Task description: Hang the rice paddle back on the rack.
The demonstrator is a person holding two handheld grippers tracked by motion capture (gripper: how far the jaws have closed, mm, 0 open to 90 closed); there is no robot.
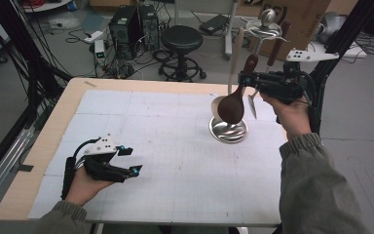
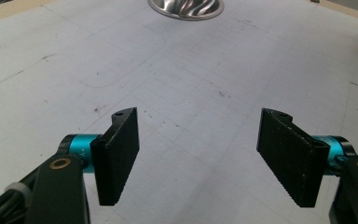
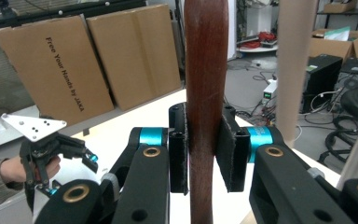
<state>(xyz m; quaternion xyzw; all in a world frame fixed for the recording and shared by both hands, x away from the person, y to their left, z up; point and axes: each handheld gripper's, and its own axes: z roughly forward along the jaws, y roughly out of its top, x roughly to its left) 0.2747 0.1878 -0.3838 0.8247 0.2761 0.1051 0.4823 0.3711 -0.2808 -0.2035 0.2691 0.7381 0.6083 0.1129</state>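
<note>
The steel utensil stand [image 1: 228, 129], at two o'clock on the bench [image 1: 53, 122], carries hanging utensils, and the dark wooden ladle [image 1: 232, 108] hangs over its dish. The bench's middle and near edge lie open. The right claw [image 1: 247, 79] is clenched on the ladle's handle up high; the left claw [image 1: 131, 161] rests released at eight o'clock.

Dark wooden spoon [image 3: 206, 93] — both ends cut off by the right gripper view's edges; metal base [image 2: 185, 8] — far half cropped in the left gripper view; pale handle [image 3: 294, 65] likewise cropped.
</note>
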